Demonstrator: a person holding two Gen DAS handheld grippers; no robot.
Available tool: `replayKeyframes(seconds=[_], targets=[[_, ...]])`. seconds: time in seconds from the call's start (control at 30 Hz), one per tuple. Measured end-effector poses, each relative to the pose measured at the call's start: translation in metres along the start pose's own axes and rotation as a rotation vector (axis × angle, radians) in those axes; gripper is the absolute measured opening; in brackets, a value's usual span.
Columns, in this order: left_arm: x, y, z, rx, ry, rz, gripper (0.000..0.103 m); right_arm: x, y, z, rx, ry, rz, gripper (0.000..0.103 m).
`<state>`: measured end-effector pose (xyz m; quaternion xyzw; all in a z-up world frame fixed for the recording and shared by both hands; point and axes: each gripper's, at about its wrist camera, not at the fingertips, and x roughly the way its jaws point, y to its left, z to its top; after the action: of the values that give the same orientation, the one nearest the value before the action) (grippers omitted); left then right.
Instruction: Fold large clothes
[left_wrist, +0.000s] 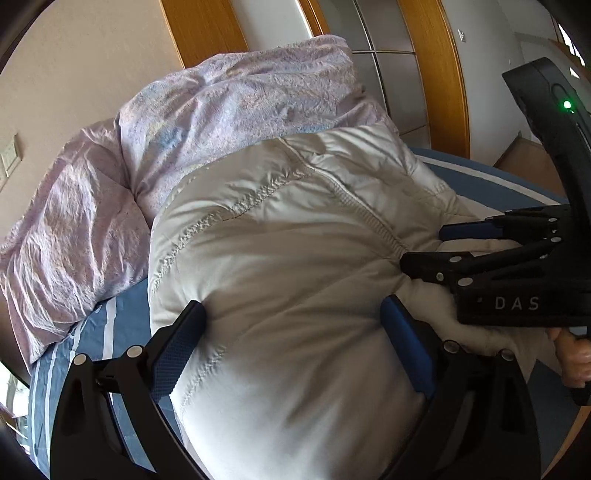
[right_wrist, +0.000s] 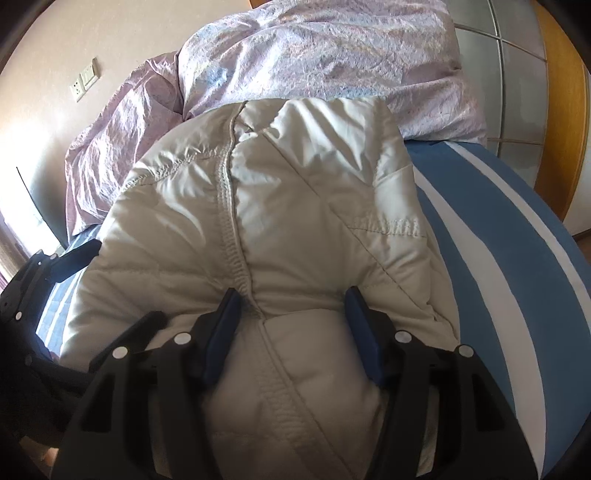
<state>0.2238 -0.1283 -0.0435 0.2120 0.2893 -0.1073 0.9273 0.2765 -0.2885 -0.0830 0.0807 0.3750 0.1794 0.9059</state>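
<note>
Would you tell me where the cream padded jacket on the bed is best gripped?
Probably at the near folded edge of the jacket, from the near side: the padding bulges there between the blue fingers, giving a thick ridge to pinch.

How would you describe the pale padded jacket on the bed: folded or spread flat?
Folded: the jacket sits as a thick, compact bundle.

crumpled lilac duvet, blue striped sheet, wall sockets
</note>
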Motion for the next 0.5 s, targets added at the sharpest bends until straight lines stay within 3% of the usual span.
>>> replayKeyframes(seconds=[0.23, 0.4, 0.43, 0.47, 0.5], targets=[[-0.003, 0.002, -0.001, 0.0, -0.007, -0.007, 0.097, -0.002, -0.004, 0.007, 0.02, 0.033, 0.016, 0.058], [-0.027, 0.036, 0.006, -0.11, 0.001, -0.122, 0.096, -0.029, -0.012, 0.028, 0.1, 0.061, 0.07, 0.06], [-0.033, 0.053, 0.007, -0.163, -0.011, -0.146, 0.096, -0.034, -0.017, 0.031, 0.119, 0.054, 0.077, 0.065], [-0.037, 0.067, 0.007, -0.212, -0.017, -0.158, 0.097, -0.042, -0.029, 0.038, 0.171, 0.039, 0.082, 0.079], [-0.038, 0.078, 0.007, -0.249, -0.016, -0.173, 0.097, -0.045, -0.04, 0.042, 0.21, 0.032, 0.092, 0.086]])
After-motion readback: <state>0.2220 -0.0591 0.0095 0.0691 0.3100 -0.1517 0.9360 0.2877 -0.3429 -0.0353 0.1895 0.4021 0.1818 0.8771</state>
